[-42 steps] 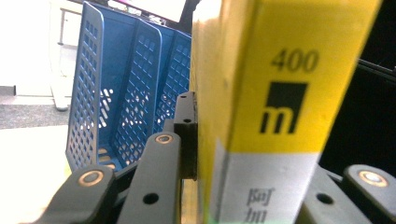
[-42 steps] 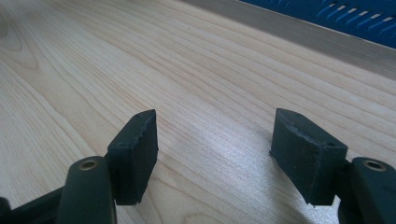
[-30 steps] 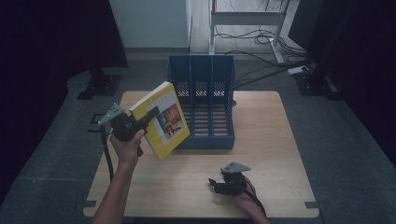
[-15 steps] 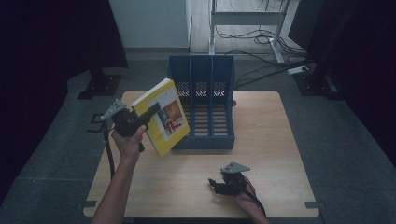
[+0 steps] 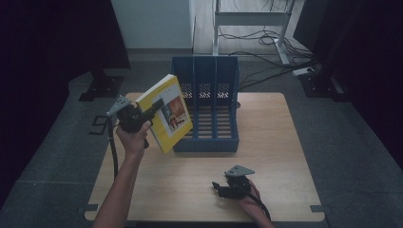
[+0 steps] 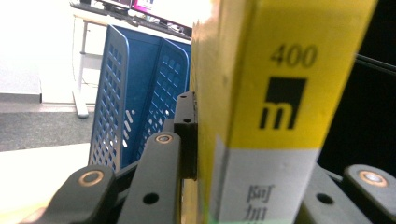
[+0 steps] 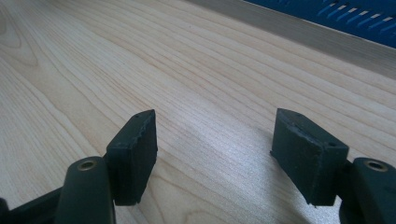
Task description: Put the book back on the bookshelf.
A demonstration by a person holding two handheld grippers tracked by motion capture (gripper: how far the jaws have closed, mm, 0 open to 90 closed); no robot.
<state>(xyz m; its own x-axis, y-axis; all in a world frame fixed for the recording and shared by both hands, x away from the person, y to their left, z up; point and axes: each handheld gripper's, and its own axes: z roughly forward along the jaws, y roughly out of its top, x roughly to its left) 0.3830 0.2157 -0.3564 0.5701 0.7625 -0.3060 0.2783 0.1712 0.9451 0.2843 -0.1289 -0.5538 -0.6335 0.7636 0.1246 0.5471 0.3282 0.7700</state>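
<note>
Left gripper point(image 5: 151, 113): jaws clamped on the thick yellow paperback book point(image 5: 167, 112). In the left gripper view the book's yellow-and-grey spine point(image 6: 275, 112) stands between the black jaws, with one pad pressed flat against its page side. The book is held in the air, tilted, with its picture cover facing up and toward the person. It sits at the front left corner of the blue plastic three-slot file rack point(image 5: 209, 102), overlapping the rack's left wall in the high view; whether book and rack touch cannot be told. The hand and forearm that carry this gripper rise from the near left of the rack.

Right gripper point(image 5: 219, 187): jaws apart, nothing between them. In the right gripper view bare wood grain shows between the two black pads point(image 7: 135, 149). This gripper rests low on the light wooden table point(image 5: 285, 156), in front of the rack and well apart from it, toward the near edge.

The rack lies on its back on the table, slots open upward.
</note>
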